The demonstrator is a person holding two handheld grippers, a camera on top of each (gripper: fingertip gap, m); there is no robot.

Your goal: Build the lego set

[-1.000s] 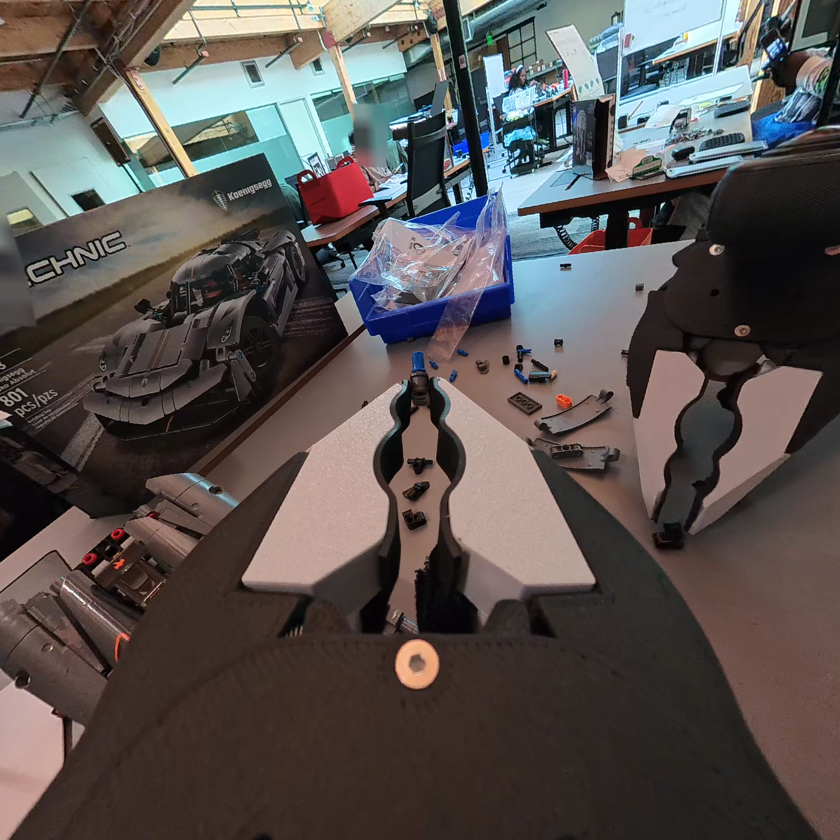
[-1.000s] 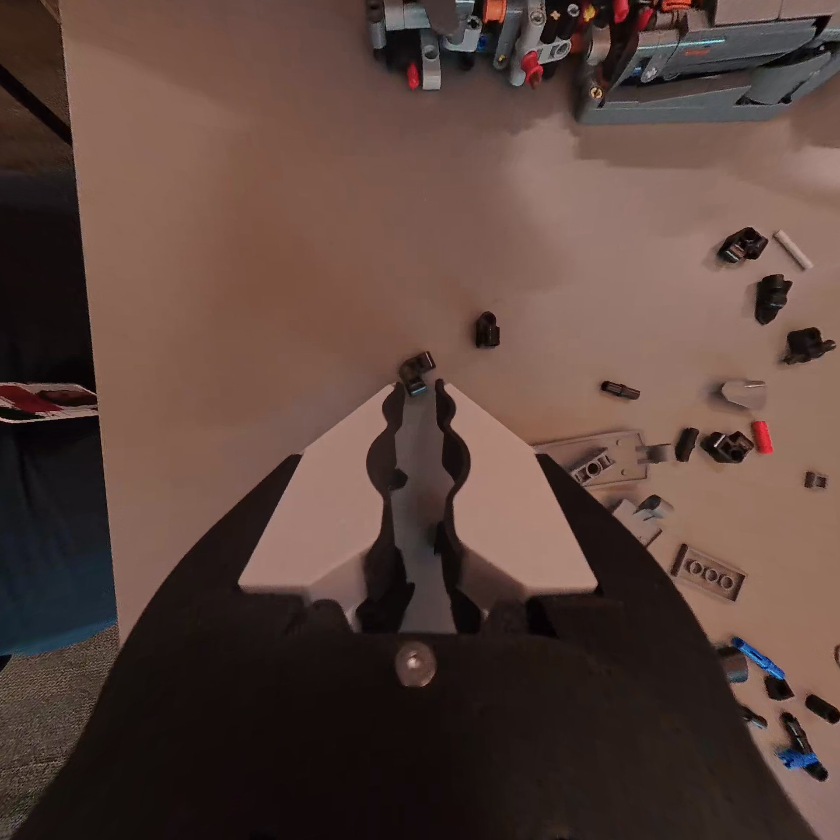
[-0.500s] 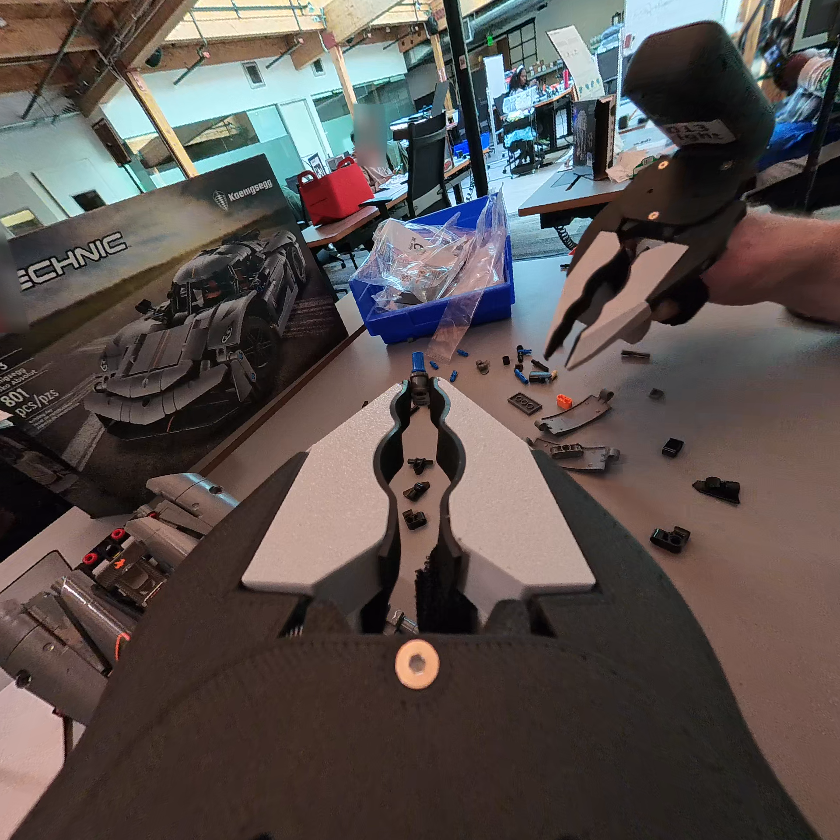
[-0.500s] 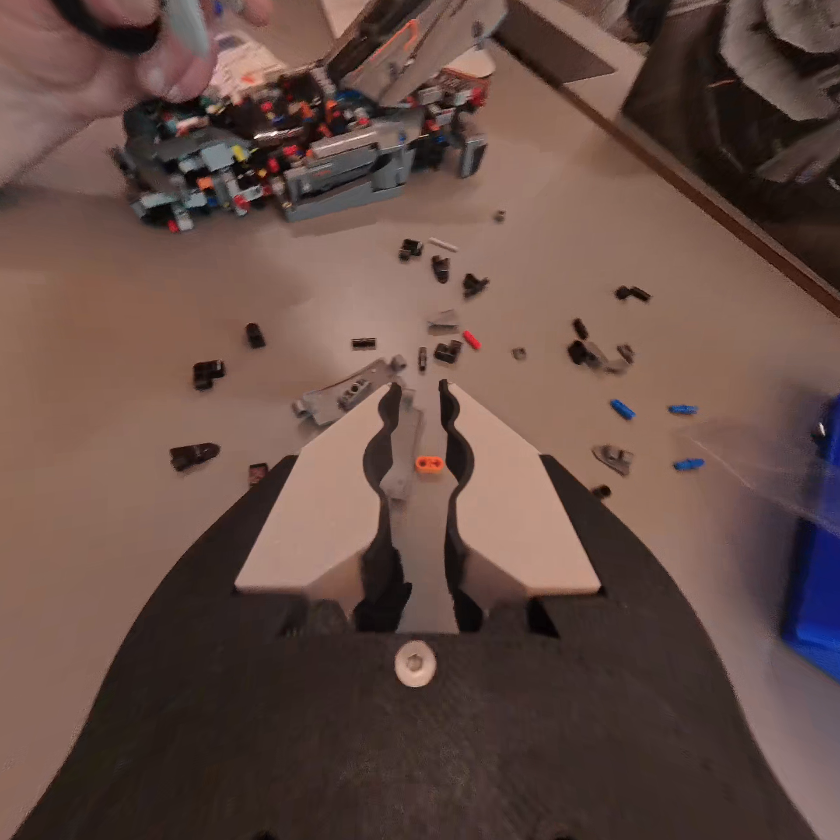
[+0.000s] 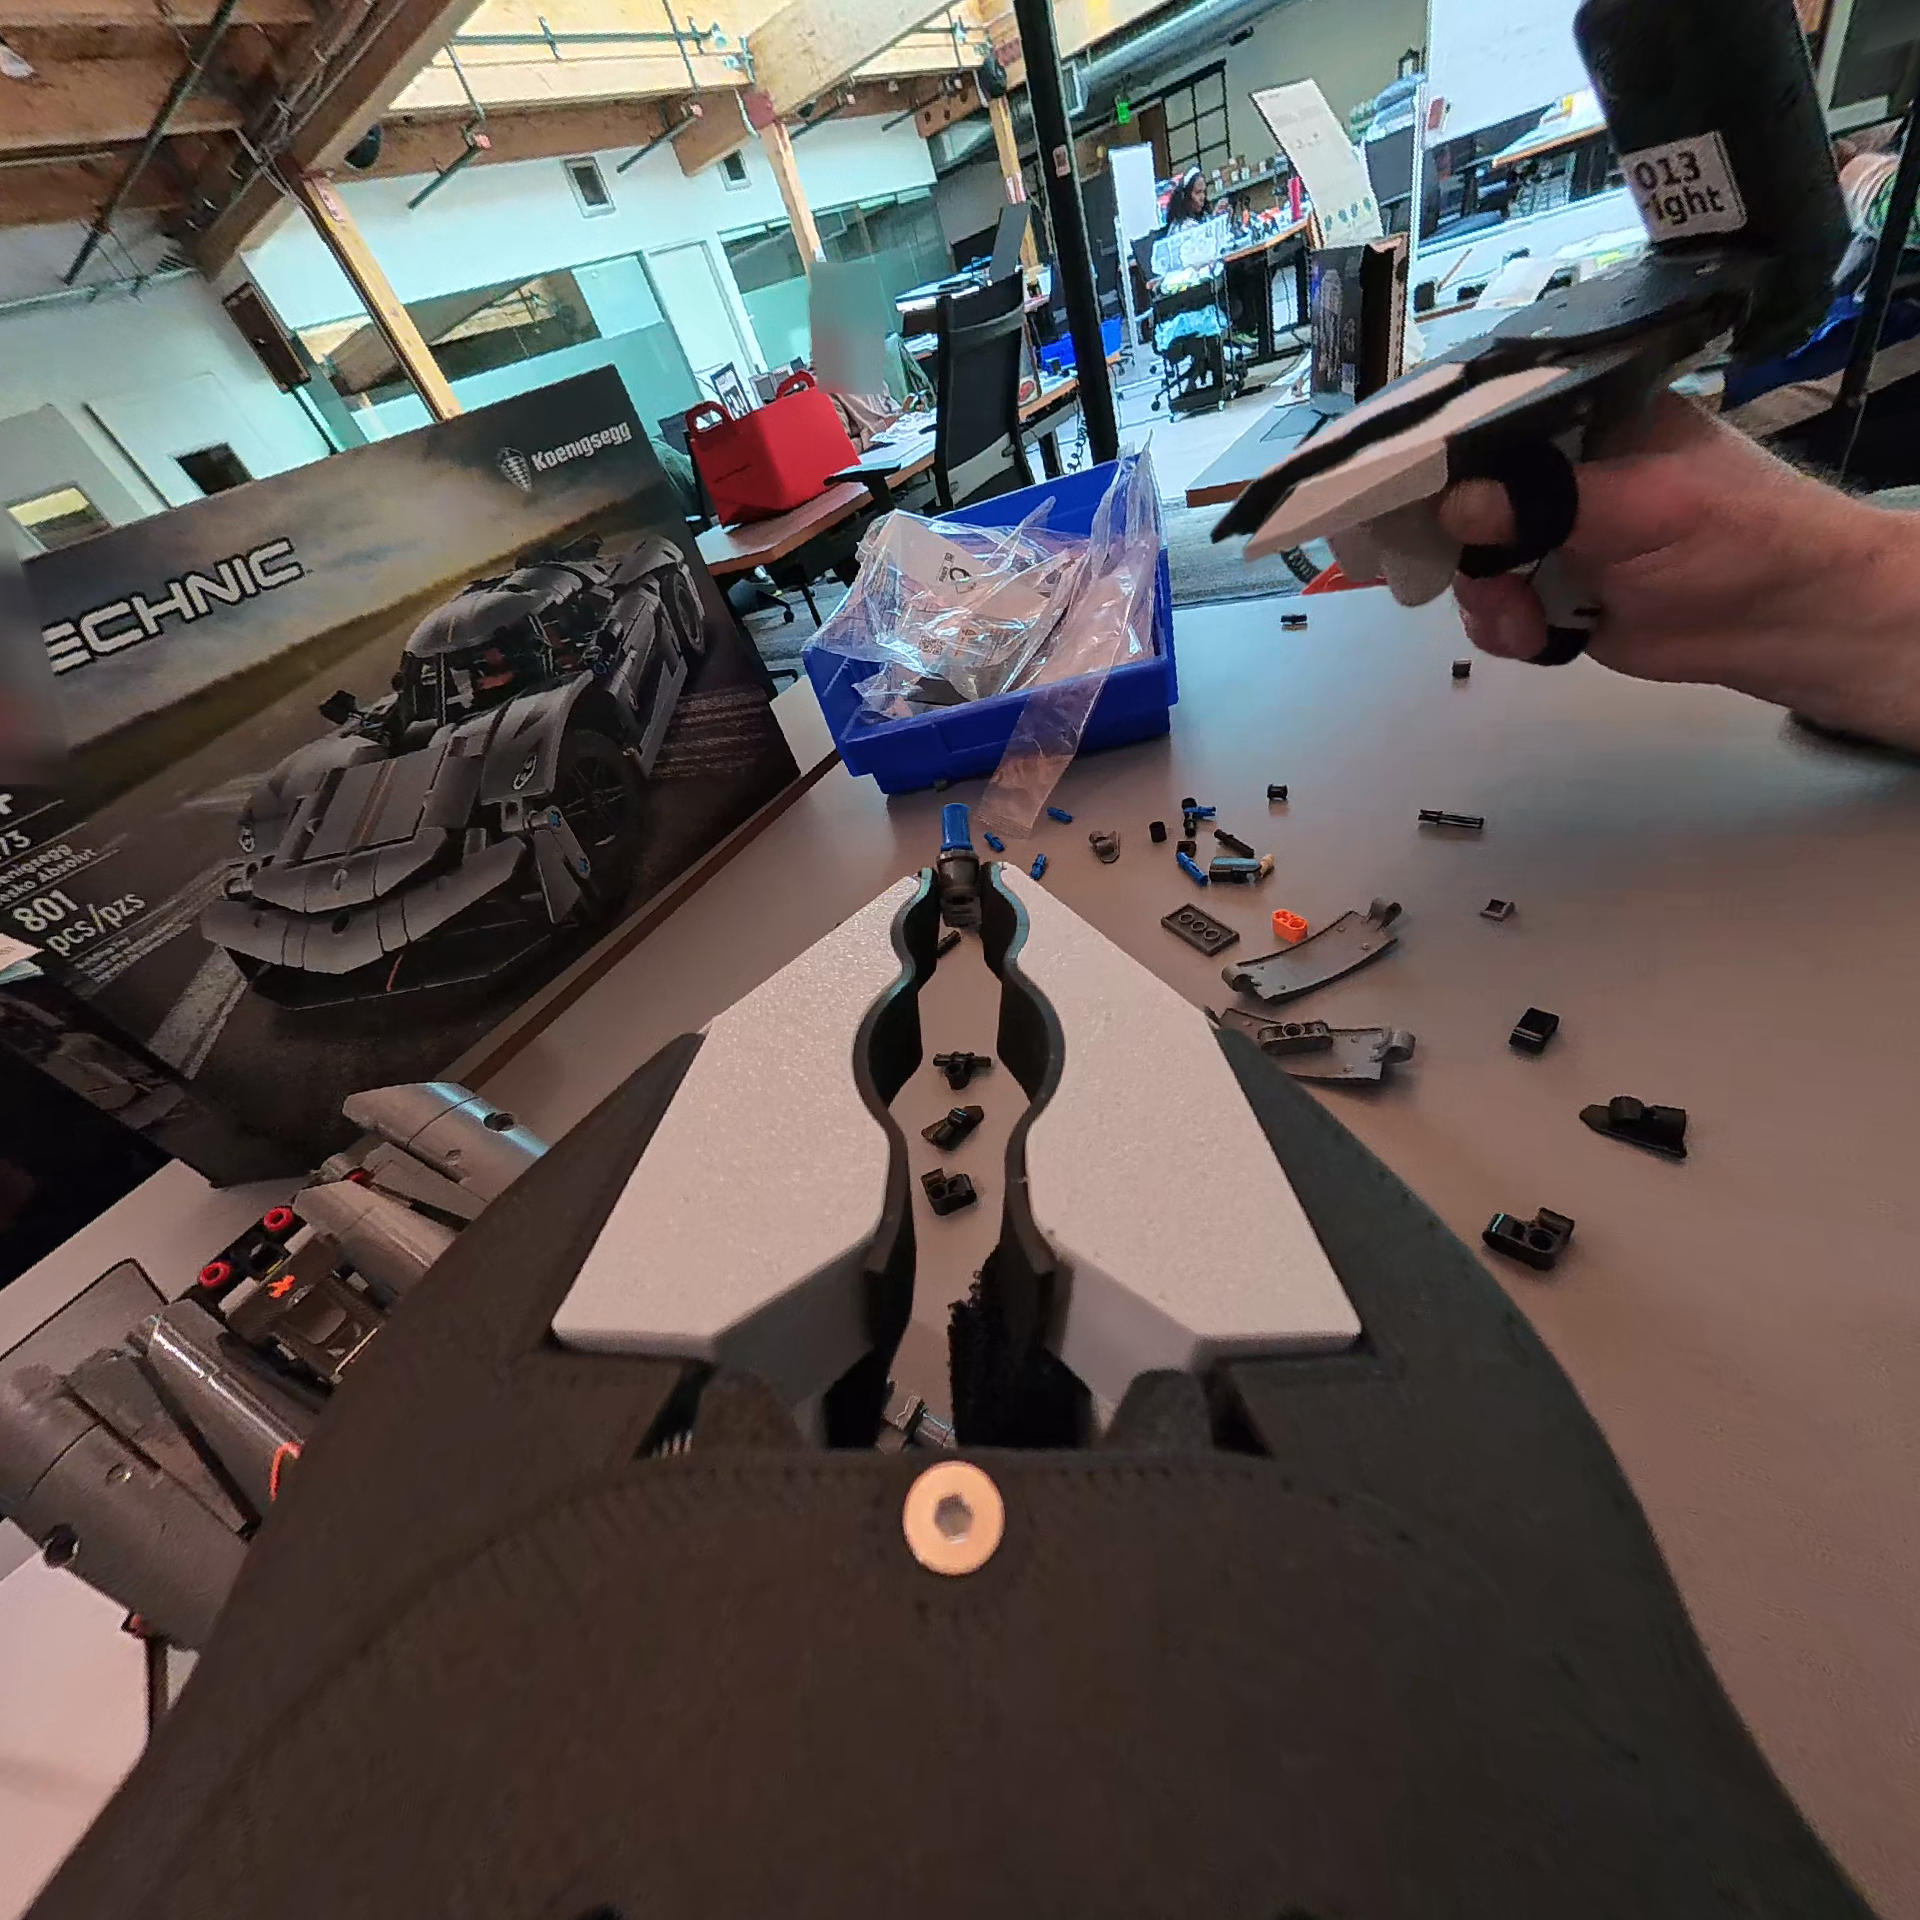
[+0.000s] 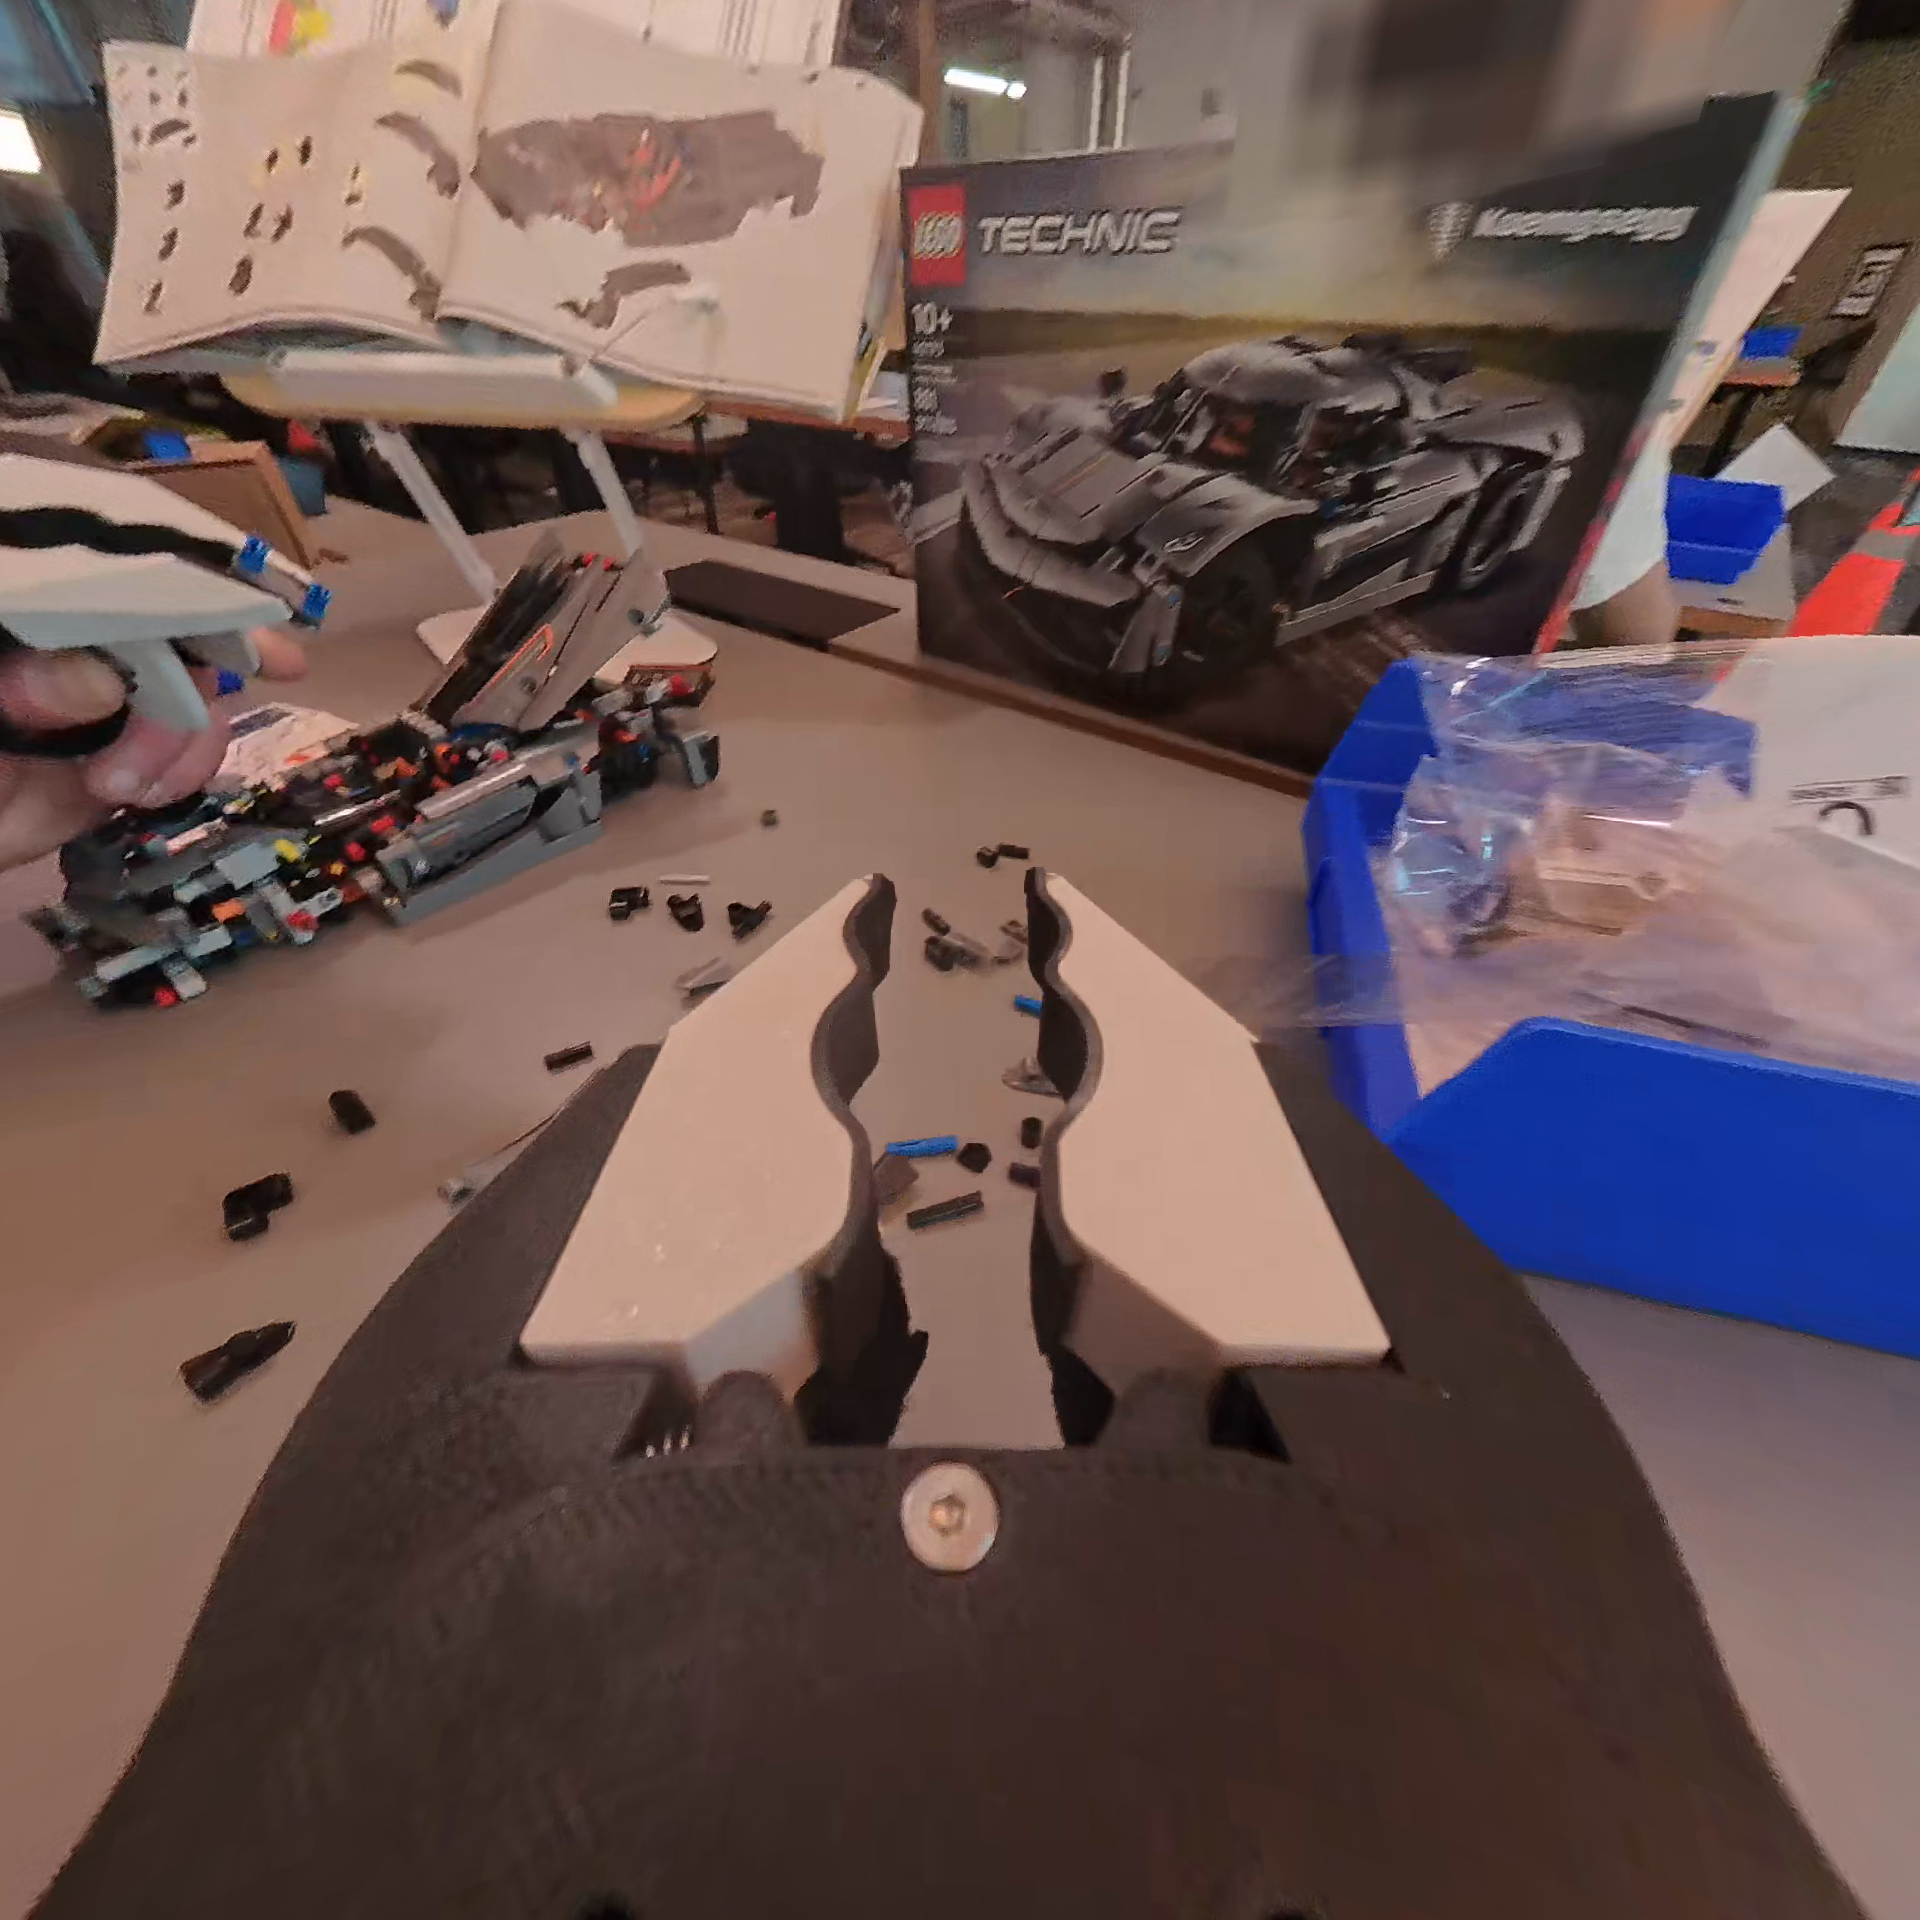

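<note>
My left gripper (image 5: 958,883) is shut on a small dark connector with a blue pin (image 5: 954,831) and holds it above the table. It also shows at the left of the right wrist view (image 6: 296,587), over the partly built grey car (image 6: 416,800). My right gripper (image 6: 956,894) is open and empty, raised above scattered loose pieces (image 6: 935,1153). In the left wrist view it hangs at the upper right (image 5: 1247,525), held by a hand. Two grey curved panels (image 5: 1314,951) and an orange piece (image 5: 1288,923) lie on the table.
A blue bin (image 5: 997,727) with clear bags stands at the back; in the right wrist view it is close on the right (image 6: 1610,1143). The set's box (image 6: 1299,416) stands along the table's far edge. An open instruction booklet (image 6: 499,208) rests on a white stand. About 25 centimeters separates my left fingertips from my right.
My right gripper has lifted off the table from beside a small black piece, swung up to face the box and bin, and opened wider. My left gripper has stayed still with its piece.
</note>
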